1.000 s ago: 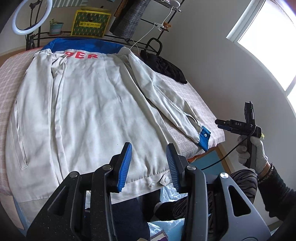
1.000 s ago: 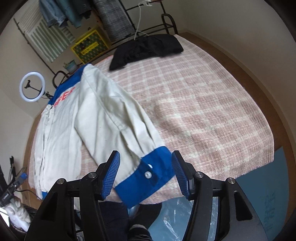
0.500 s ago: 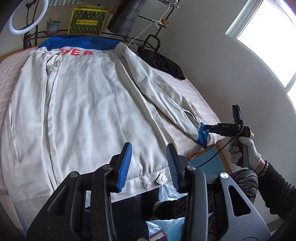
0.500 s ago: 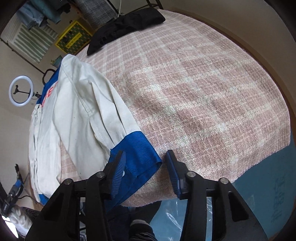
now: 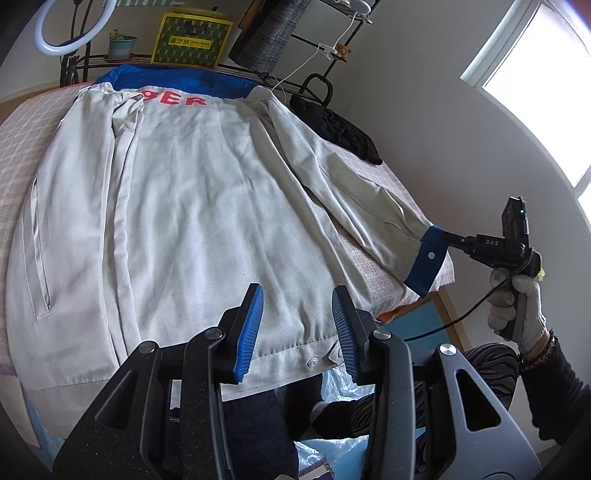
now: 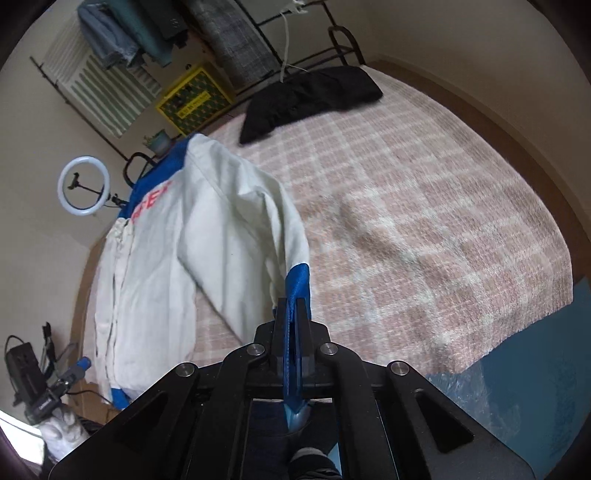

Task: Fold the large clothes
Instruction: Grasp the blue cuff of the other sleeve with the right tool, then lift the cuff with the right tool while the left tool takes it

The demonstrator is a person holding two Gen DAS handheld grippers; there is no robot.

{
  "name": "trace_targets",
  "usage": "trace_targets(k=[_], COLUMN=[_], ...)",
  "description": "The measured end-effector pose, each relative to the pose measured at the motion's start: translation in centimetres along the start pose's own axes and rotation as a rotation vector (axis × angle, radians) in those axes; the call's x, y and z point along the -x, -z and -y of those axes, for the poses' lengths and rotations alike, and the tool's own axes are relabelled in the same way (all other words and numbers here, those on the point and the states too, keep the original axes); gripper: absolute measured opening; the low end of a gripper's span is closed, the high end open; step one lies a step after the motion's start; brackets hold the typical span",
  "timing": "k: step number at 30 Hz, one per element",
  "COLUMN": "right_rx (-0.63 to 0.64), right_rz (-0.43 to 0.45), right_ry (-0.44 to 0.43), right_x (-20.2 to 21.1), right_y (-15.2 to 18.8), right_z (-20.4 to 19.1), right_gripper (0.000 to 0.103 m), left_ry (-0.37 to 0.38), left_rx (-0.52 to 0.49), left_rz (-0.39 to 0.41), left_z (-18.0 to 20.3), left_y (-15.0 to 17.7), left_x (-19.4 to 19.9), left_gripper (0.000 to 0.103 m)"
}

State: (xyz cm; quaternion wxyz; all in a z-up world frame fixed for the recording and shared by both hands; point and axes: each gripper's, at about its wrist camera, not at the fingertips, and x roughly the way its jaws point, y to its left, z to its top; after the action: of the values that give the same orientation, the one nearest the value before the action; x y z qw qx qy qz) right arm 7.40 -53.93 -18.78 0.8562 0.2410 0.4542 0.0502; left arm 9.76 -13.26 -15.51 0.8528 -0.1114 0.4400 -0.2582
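A pale jacket [image 5: 192, 206] lies spread flat on a bed [image 6: 424, 206], collar at the far end, hem at the near edge. The left tool [image 5: 297, 328] hovers over the hem, its blue pads apart and holding nothing. To the right, the right tool [image 6: 293, 332] is clamped tight on the sleeve's blue cuff [image 5: 428, 254], which hangs lifted at the bed's right edge. The grip looks narrow; a quick swing could pull the cuff free, or drag the whole jacket askew and wrinkle it. The bed has a pink checked cover. A ring light [image 5: 74, 26] stands far left, a yellow box [image 5: 192, 42] sits on a rack behind, a black garment [image 6: 310, 98] lies far right, and a window [image 5: 546, 85] brightens the right wall.
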Motion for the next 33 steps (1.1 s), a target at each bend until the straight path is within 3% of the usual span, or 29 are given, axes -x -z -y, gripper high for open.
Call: trace_targets(k=[9, 15, 24, 26, 27, 29, 33], right_rx=[0.337, 0.518, 0.663, 0.690, 0.701, 0.714, 0.680], right_rz=[0.065, -0.020, -0.247, -0.301, -0.316, -0.299, -0.237], right_ry=[-0.138, -0.187, -0.250, -0.258, -0.265, -0.277, -0.262], right_x=[3.2, 0.8, -6.1, -6.5, -6.3, -5.4, -4.1], right_y=[2.4, 5.8, 10.4, 10.7, 10.6, 9.8, 6.2], right_z=[-14.3, -20.4, -24.2, -24.5, -24.5, -24.0, -22.5], right_gripper=[0.001, 0.001, 0.002, 0.005, 0.007, 0.021, 0.026], left_ry=[0.022, 0.046, 0.100, 0.127, 0.129, 0.118, 0.058], left_rx=[0.059, 0.139, 0.257, 0.284, 0.284, 0.271, 0.237], left_rz=[0.043, 0.063, 0.063, 0.044, 0.037, 0.012, -0.028], left_z=[-1.7, -3.7, -5.5, -5.7, -5.6, -5.4, -5.1], left_y=[0.2, 0.6, 0.9, 0.8, 0.8, 0.6, 0.2], left_x=[1.4, 2.0, 0.4, -0.7, -1.2, -2.7, -5.6], left_gripper=[0.039, 0.039, 0.040, 0.057, 0.059, 0.059, 0.059])
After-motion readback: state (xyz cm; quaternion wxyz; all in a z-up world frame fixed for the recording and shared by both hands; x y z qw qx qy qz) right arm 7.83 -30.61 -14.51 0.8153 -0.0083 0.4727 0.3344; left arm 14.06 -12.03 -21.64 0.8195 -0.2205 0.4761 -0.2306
